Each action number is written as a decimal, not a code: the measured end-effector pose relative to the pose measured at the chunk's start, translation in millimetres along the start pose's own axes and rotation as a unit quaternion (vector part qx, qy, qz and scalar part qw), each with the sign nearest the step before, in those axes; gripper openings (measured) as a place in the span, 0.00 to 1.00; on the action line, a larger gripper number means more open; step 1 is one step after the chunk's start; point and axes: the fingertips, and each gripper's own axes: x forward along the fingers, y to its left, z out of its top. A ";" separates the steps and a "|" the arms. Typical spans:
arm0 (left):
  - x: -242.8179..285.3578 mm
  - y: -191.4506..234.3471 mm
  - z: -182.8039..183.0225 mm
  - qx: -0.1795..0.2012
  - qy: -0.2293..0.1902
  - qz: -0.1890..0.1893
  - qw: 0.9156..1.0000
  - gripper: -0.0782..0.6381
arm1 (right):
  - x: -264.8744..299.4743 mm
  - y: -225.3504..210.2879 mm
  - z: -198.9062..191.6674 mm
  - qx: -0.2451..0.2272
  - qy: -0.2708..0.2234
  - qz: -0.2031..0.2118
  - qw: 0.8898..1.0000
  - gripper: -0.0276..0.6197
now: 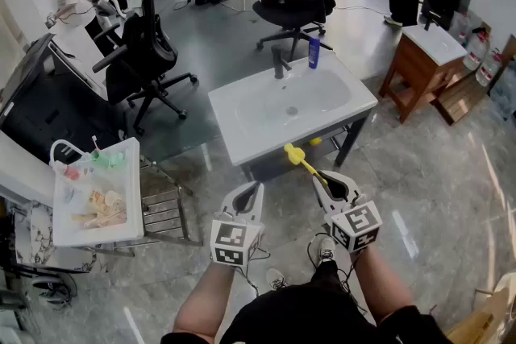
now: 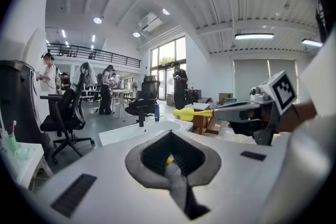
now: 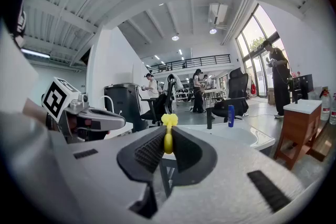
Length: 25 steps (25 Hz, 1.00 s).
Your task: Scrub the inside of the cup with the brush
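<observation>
My right gripper (image 1: 329, 183): jaws clamped on the yellow brush (image 1: 297, 156), its head toward the sink (image 1: 242, 142). My left gripper (image 1: 251, 191): jaws together, empty. The cup: I find it in no view. Step, I judge: brush ready, scrubbing not begun. Next I must locate and grip the cup.

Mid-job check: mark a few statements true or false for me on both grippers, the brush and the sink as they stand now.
1. The right gripper is clamped on the yellow brush. True.
2. The left gripper holds a cup. False: its jaws are shut with nothing between them.
3. The blue bottle stands on the sink rim beside the faucet. True.
4. The brush's head is down in the basin. False: it is held in the air in front of the sink's near edge.
</observation>
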 end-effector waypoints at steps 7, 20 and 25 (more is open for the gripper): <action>2.6 -1.0 -1.6 -0.002 0.001 0.000 1.000 0.12 | 0.2 -1.8 -0.8 0.002 -0.002 0.002 1.000 0.10; 34.9 -8.1 2.1 -0.011 0.002 0.011 1.000 0.12 | 9.4 -33.6 1.1 -0.003 0.001 0.022 1.000 0.10; 61.5 -12.1 10.9 -0.015 0.005 0.027 0.999 0.12 | 20.1 -64.5 6.7 -0.002 0.002 0.038 0.999 0.10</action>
